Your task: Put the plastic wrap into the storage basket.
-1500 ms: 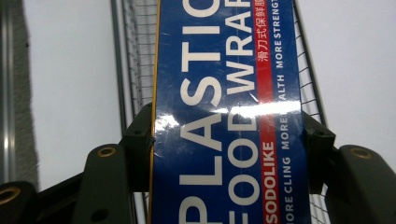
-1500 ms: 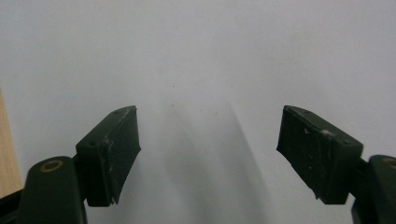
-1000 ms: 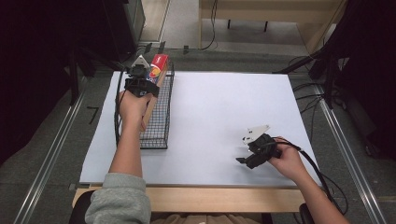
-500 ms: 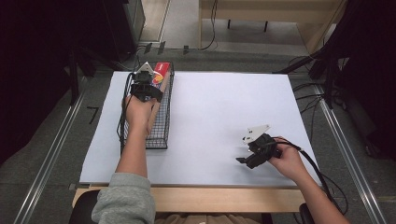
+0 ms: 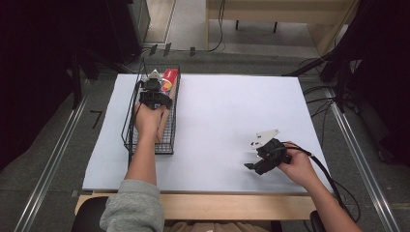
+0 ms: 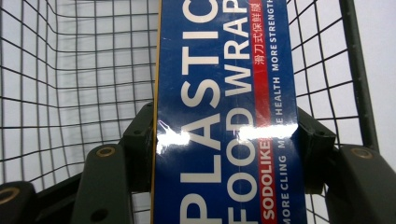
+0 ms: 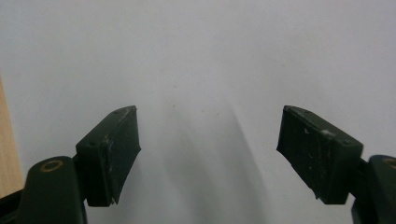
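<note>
Inside black wire basket (image 5: 129, 126), left gripper (image 6: 224, 133) is clamped across a long blue-and-red cardboard plastic-wrap box (image 6: 226, 112): light, rigid, glossy, crushable; mid-length grip suits. Right gripper (image 7: 208, 154) gapes empty.

High view above the table (image 5: 232, 121) looking forward and down, both tool cameras close, right probably facing its white sheet

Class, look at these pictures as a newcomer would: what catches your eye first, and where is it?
First is the blue plastic food wrap box, its big white lettering clamped between the left claw inside the black wire basket at the table's far left. Next is the right claw, open with nothing between its jaws, resting low over the white sheet near the table's right front.
</note>
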Available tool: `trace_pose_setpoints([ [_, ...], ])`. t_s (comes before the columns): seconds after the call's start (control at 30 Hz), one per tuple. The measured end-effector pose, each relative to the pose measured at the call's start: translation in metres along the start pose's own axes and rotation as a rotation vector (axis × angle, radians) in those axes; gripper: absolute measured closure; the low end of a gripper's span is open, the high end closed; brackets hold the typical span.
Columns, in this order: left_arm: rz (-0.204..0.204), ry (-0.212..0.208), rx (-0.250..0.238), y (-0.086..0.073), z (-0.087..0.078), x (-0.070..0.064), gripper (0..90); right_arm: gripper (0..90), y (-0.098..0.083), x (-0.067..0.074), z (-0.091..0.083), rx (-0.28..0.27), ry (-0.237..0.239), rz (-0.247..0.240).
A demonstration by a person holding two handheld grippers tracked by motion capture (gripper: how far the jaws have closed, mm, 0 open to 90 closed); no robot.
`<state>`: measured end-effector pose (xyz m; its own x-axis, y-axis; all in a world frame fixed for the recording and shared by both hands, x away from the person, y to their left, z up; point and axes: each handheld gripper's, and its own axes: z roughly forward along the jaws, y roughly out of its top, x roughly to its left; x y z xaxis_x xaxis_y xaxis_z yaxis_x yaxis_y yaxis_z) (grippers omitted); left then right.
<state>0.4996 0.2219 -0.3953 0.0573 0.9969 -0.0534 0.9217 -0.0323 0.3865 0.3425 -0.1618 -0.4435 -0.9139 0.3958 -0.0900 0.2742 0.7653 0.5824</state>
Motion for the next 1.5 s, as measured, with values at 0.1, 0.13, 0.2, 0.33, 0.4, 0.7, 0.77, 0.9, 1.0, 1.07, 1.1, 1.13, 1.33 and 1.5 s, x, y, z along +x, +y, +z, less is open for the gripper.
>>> trace_pose_setpoints([
  [0.1, -0.005, -0.005, 0.008, -0.002, 0.004, 0.001, 39.1, 21.7, 0.000, 0.000, 0.000, 0.002, 0.000, -0.002],
  [0.13, -0.006, -0.011, 0.011, -0.003, 0.005, 0.002, 39.1, 21.7, 0.000, 0.000, 0.000, 0.001, 0.001, -0.003],
  [0.2, -0.012, -0.014, 0.019, -0.005, 0.008, 0.002, 39.1, 21.7, 0.000, 0.000, 0.000, 0.003, 0.001, -0.003],
  [0.33, -0.006, -0.017, 0.037, -0.007, 0.014, 0.003, 39.0, 21.7, 0.000, 0.001, 0.000, 0.002, 0.003, -0.004],
  [0.4, -0.001, -0.016, 0.038, -0.008, 0.015, 0.003, 38.8, 21.7, 0.000, 0.000, 0.000, 0.002, 0.005, -0.005],
  [0.7, 0.029, -0.005, 0.039, -0.008, 0.013, -0.001, 35.8, 21.7, 0.001, 0.000, 0.001, 0.007, 0.005, -0.006],
  [0.77, 0.028, -0.007, 0.040, -0.008, 0.012, -0.001, 35.4, 21.7, 0.000, 0.001, 0.001, 0.005, 0.005, -0.007],
  [0.9, 0.032, -0.010, 0.038, -0.008, 0.007, 0.001, 33.1, 21.7, 0.000, 0.001, 0.001, 0.007, 0.006, -0.005],
  [1.0, 0.034, -0.017, 0.045, -0.009, 0.003, 0.002, 30.9, 21.7, 0.000, 0.002, 0.001, 0.010, 0.005, -0.008],
  [1.07, 0.040, -0.021, 0.028, -0.009, -0.003, 0.004, 30.9, 21.7, 0.000, 0.002, 0.001, 0.010, 0.007, -0.008],
  [1.1, 0.045, -0.017, 0.021, -0.009, -0.004, 0.004, 30.5, 21.7, 0.000, 0.002, 0.001, 0.009, 0.007, -0.007],
  [1.13, 0.051, -0.026, 0.014, -0.010, -0.006, 0.004, 31.0, 21.7, 0.000, 0.002, 0.001, 0.007, 0.008, -0.007],
  [1.33, 0.072, -0.031, -0.003, -0.010, -0.026, 0.005, 29.0, 21.7, 0.002, 0.001, -0.001, -0.022, 0.029, 0.012],
  [1.5, 0.098, -0.072, -0.005, -0.010, -0.044, 0.005, 28.4, 21.7, 0.002, 0.001, -0.001, -0.011, 0.027, 0.010],
])
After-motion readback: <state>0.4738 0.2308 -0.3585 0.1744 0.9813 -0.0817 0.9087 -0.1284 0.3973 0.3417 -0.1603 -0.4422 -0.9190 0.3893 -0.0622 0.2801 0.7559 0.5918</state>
